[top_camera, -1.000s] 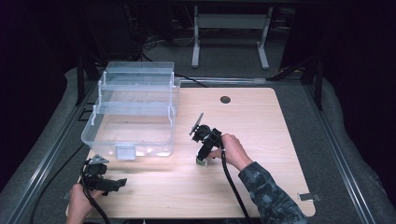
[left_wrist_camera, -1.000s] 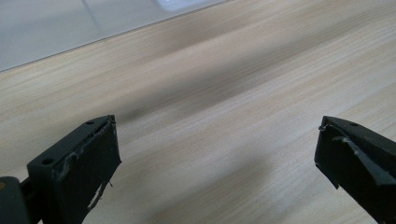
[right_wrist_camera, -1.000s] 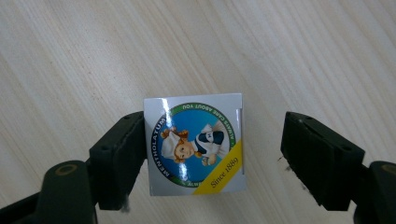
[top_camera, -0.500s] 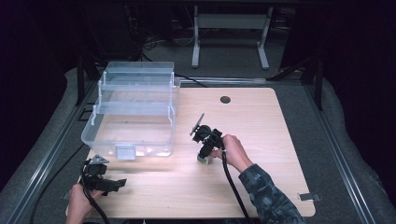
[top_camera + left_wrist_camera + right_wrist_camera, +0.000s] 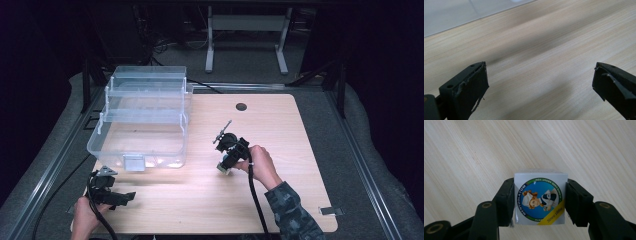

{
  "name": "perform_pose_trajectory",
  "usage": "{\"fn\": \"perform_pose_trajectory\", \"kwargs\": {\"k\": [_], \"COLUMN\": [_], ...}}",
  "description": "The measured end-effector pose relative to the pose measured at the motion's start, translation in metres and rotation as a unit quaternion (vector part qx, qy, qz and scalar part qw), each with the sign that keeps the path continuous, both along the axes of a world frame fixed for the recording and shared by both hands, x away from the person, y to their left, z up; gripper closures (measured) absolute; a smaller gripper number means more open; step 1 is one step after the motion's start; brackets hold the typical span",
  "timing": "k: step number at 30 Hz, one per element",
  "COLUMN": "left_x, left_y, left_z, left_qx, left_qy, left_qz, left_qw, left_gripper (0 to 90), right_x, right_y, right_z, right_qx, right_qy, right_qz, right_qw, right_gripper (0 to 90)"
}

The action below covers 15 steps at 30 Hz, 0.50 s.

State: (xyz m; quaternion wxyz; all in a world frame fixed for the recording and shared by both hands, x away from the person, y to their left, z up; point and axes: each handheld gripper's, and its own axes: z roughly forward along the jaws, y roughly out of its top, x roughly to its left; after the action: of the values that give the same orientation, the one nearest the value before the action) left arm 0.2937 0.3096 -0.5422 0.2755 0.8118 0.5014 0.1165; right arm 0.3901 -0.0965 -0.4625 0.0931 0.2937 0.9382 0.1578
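Note:
A small white box with a round blue-and-green Mentholatum label sits between the jaws of my right gripper, both pads pressing its sides. These jaws have just closed on it. In the high view the right gripper points down near the table's middle, holding the box just above the wood. My left gripper rests at the near left corner. Its jaws stand wide open over bare wood in the left gripper view.
A clear plastic organiser box with stepped trays stands open at the far left of the wooden table. A dark round cable hole lies near the far edge. A black cable trails from each gripper.
The right gripper has drifted slightly and risen a little with the box between its jaws. The left gripper has stayed where it was.

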Motion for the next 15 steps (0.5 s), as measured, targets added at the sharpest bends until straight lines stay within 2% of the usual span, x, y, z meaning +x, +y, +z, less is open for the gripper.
{"fn": "perform_pose_trajectory", "kwargs": {"k": [15], "left_x": [0.001], "left_y": [0.000], "left_z": [0.000], "left_qx": [0.003], "left_qy": [0.003], "left_qz": [0.003], "left_qw": [1.0000], "left_gripper": [0.6], "right_x": [-0.009], "right_y": [-0.047], "right_z": [0.014], "right_qx": [0.007], "right_qy": [-0.008], "right_qz": [-0.048], "right_qw": [0.9988], "right_gripper": [46.3]}}
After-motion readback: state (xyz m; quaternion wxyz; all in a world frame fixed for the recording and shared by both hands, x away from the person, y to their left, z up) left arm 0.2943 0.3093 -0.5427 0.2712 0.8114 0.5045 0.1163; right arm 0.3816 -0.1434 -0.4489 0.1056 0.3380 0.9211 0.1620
